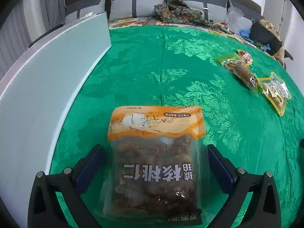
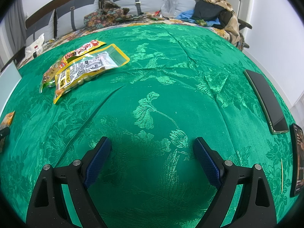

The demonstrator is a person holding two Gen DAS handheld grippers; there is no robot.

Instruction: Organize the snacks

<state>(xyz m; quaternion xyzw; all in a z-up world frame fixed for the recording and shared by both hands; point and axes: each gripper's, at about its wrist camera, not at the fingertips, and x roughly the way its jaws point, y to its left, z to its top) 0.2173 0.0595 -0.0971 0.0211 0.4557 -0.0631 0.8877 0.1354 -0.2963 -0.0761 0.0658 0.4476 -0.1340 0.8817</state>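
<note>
An orange-topped clear bag of walnut snack (image 1: pixel 154 157) lies flat on the green tablecloth (image 1: pixel 171 66). My left gripper (image 1: pixel 155 152) is open, with one finger on each side of the bag and a small gap to each. Two or three yellow snack packs (image 1: pixel 252 76) lie at the right in the left wrist view and at the upper left in the right wrist view (image 2: pixel 81 66). My right gripper (image 2: pixel 152 148) is open and empty over bare cloth. The bag's orange corner (image 2: pixel 8 117) shows at the left edge.
A pale grey-white box wall (image 1: pixel 47 79) stands along the left of the table. A dark phone (image 2: pixel 266 102) and a dark card (image 2: pixel 298 159) lie at the right edge, with a thin stick (image 2: pixel 282 174). Cushions, clothes and a plastic bag (image 2: pixel 169 1) lie behind.
</note>
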